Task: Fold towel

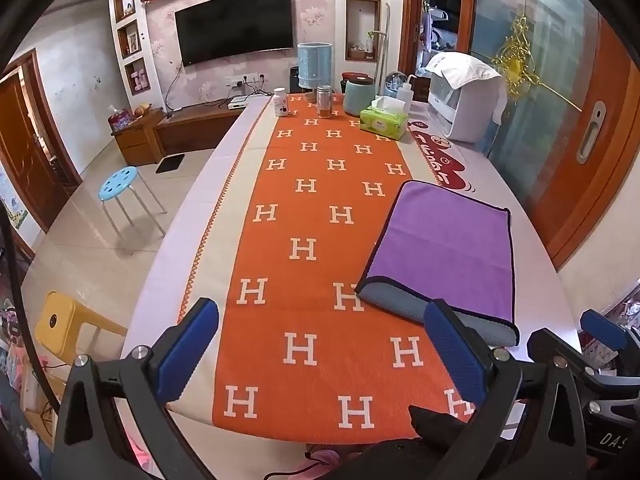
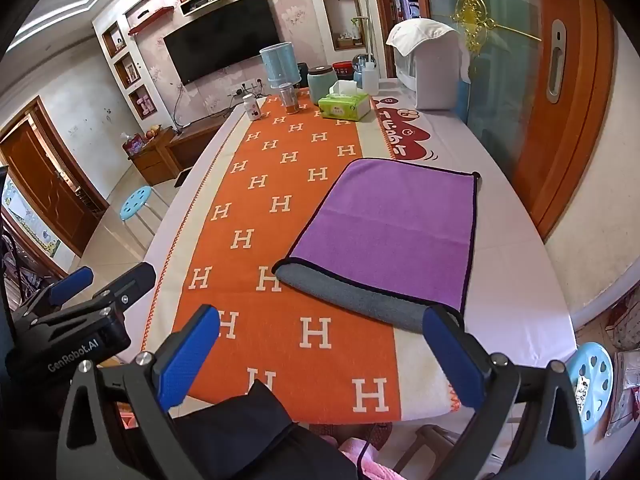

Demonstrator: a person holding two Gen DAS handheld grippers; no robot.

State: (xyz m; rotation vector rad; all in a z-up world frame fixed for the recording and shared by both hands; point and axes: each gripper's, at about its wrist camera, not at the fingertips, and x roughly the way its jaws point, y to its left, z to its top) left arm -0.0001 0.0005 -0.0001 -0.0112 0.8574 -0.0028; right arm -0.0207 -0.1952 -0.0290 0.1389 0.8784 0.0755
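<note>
A purple towel (image 1: 444, 248) with a dark hem lies folded over on the table, its grey underside showing along the near edge. It also shows in the right wrist view (image 2: 388, 228). My left gripper (image 1: 320, 344) is open and empty, held above the orange runner near the table's front edge, left of the towel. My right gripper (image 2: 320, 348) is open and empty, just in front of the towel's near edge. The right gripper shows at the right edge of the left wrist view (image 1: 600, 332). The left gripper shows at the left of the right wrist view (image 2: 80, 292).
The table (image 1: 532, 280) carries an orange runner with H letters (image 1: 304, 248). At its far end stand a green tissue box (image 1: 384, 120), jars, a blue bin and a white appliance (image 1: 464, 96). A blue stool (image 1: 120, 184) and a yellow stool (image 1: 60, 328) stand left.
</note>
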